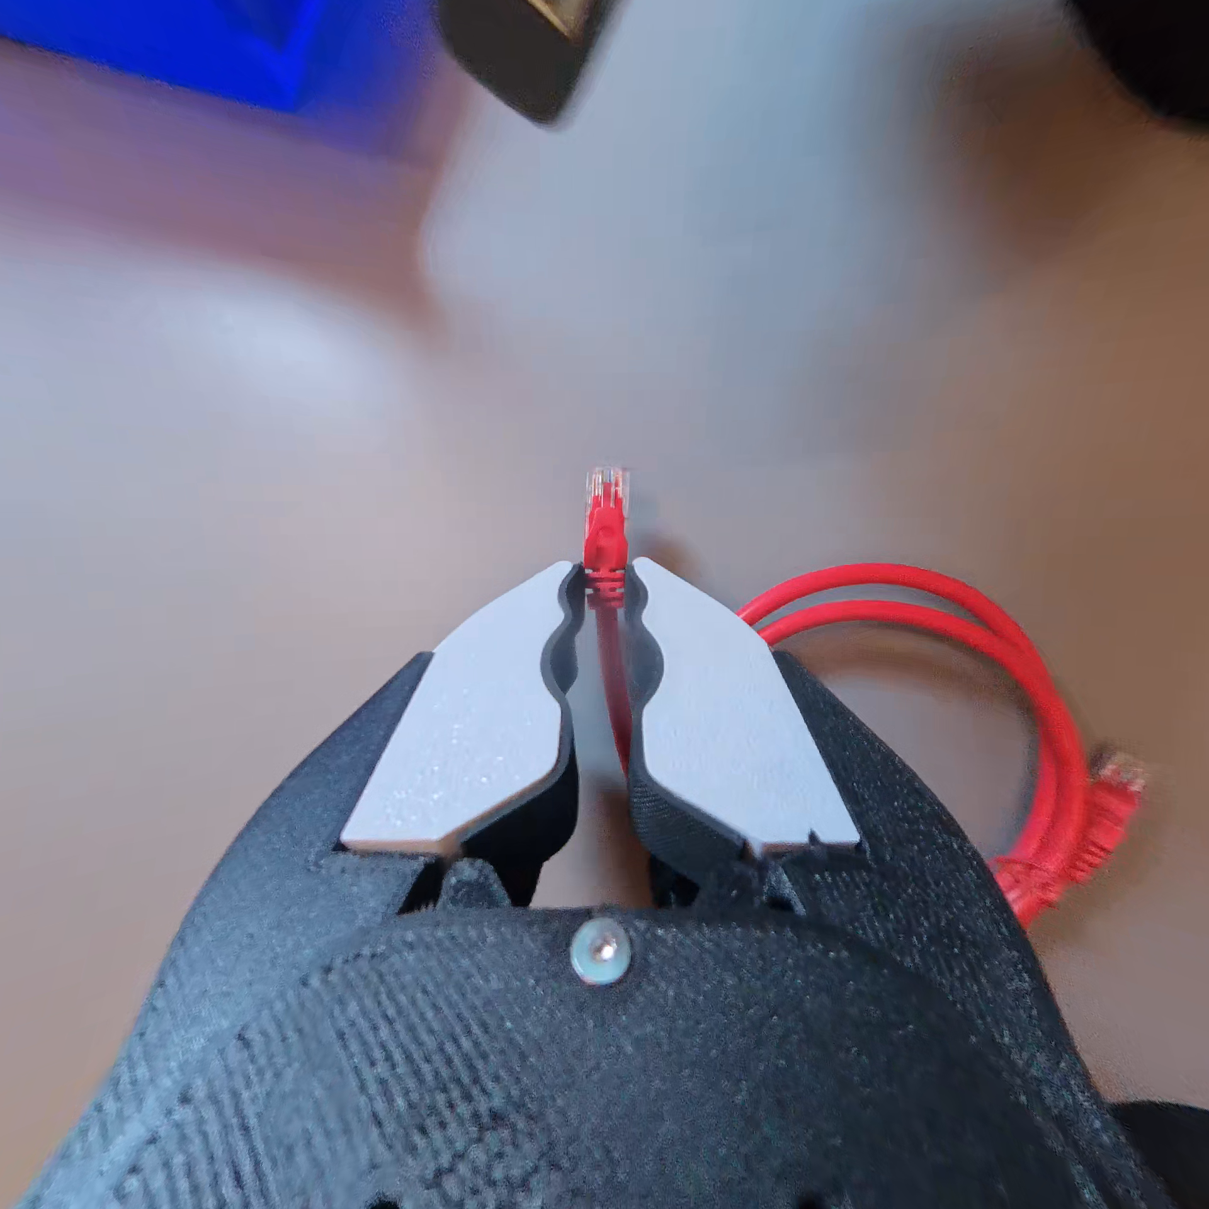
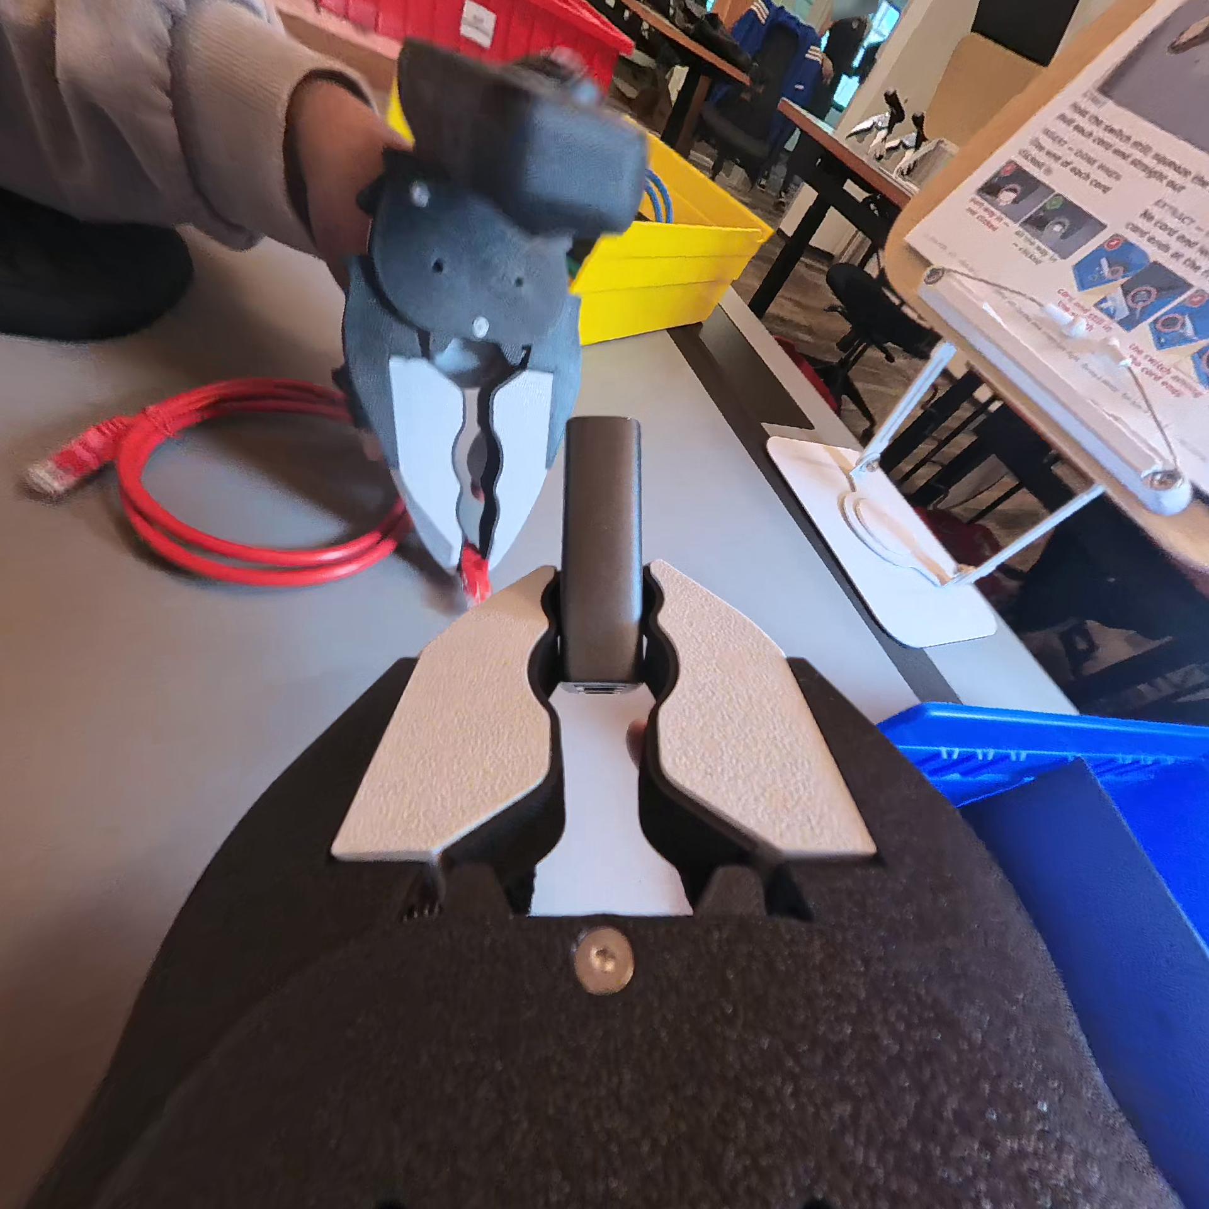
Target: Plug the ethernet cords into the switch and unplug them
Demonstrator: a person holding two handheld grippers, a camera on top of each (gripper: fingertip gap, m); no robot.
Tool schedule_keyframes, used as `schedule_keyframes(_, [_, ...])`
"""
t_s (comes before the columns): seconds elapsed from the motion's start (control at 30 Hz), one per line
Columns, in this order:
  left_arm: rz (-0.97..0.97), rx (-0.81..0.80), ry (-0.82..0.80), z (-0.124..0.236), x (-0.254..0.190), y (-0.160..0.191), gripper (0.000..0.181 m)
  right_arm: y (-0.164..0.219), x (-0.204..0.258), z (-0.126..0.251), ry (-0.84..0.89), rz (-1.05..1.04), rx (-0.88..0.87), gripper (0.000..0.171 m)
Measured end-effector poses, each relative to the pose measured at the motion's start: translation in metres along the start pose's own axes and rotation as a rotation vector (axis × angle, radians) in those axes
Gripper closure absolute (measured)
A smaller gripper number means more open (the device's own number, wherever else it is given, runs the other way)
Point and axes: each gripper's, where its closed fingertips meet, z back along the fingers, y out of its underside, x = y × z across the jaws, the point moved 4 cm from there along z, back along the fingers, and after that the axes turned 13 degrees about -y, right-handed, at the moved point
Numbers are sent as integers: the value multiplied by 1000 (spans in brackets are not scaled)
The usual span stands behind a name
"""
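Observation:
My left gripper (image 1: 605, 569) is shut on the red ethernet cord (image 1: 1020, 654) just behind its clear-tipped plug (image 1: 607, 507), which sticks out forward above the table. The cord's coil and its other plug (image 1: 1119, 785) lie to the right. The dark switch (image 1: 523, 52) shows blurred at the top edge. My right gripper (image 2: 602, 576) is shut on the dark switch (image 2: 602, 523) and holds it on edge, pointing away. In the right wrist view the left gripper (image 2: 474, 569) hangs down just left of the switch with the red plug (image 2: 474, 579) at its tips, and the red coil (image 2: 248, 497) lies on the table.
A blue bin (image 2: 1079, 850) stands at the near right and also shows in the left wrist view (image 1: 163, 46). A yellow bin (image 2: 674, 262) sits at the back. A white stand (image 2: 883, 543) with an instruction sheet (image 2: 1079, 229) is on the right by the table edge. A person's hand (image 2: 333, 170) holds the left gripper.

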Motion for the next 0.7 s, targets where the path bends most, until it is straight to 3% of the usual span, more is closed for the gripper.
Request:
schedule_keyframes(0.03, [55,-28,19,7,2,-1,169,1,2,-2,4,39,16,150])
schedule_keyframes(0.27, [230,-204,137,65,2,-17,169,-4,23,-19,58,406,103,150])
schedule_keyframes(0.7, [200,-130,255,65,-15,-5,169,-9,51,-45,95,706,227,150])
